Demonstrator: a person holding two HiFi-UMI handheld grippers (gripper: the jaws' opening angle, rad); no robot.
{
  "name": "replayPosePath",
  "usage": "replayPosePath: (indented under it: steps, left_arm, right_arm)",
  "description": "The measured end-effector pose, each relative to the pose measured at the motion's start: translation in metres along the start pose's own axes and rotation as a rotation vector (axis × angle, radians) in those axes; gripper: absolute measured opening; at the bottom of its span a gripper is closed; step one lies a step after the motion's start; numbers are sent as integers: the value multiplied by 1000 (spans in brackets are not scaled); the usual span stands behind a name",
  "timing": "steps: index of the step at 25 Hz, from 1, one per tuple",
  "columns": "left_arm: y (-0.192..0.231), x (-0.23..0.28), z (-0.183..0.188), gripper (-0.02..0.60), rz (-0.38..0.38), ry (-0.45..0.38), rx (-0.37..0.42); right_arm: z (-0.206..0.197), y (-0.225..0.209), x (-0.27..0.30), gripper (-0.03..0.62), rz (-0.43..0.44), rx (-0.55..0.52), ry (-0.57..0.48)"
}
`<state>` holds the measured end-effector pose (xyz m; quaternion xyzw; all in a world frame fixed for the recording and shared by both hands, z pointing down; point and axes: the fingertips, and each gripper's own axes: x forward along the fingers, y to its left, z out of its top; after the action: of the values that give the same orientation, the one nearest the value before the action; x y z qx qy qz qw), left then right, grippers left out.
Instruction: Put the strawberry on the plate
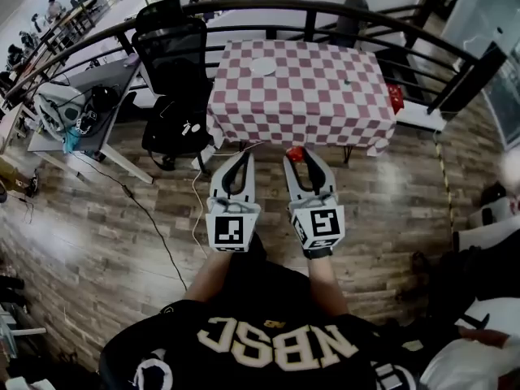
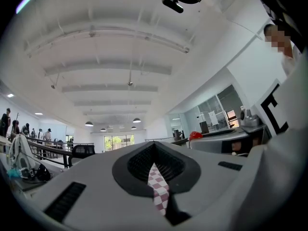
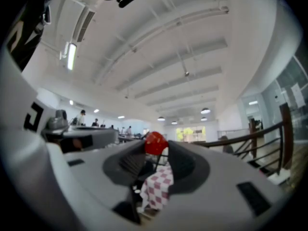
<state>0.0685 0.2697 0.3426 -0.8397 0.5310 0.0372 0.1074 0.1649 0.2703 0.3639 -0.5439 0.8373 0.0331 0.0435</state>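
Two grippers are in use. The right gripper [image 3: 156, 147] is closed on one strawberry [image 3: 155, 142], which is clamped between its jaw tips, so the jaws stand fairly wide around the fruit. The left gripper [image 2: 155, 147] has its jaws brought together at the tips and carries nothing. Only checked cloth shows through the gap behind the tips. Ahead of both grippers stands one table [image 1: 325, 108] under a red-and-white checked cloth. One white plate [image 1: 262, 67] lies toward its far edge, well apart from the strawberry and ahead of the space between the two grippers. One small green item [image 1: 347, 81], too small to identify, sits ahead and right of the right gripper. One black chair [image 1: 172, 63] stands ahead and left of the left gripper.
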Motion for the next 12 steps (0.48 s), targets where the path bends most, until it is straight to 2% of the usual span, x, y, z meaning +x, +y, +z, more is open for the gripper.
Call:
replayPosePath:
  steps: [2,6,12]
  left_arm:
    - [3,18,-15,14,-11,20,-16]
    - [21,70,-40,14,-54,16,-55]
    - [92,185,-75,14,-127,11,-87]
  right_arm:
    - [-15,-18,10,152,-37,32,24]
    - [-34,-52,52,151,-93,15,42]
    - [-54,-87,178,152,-126,25,58]
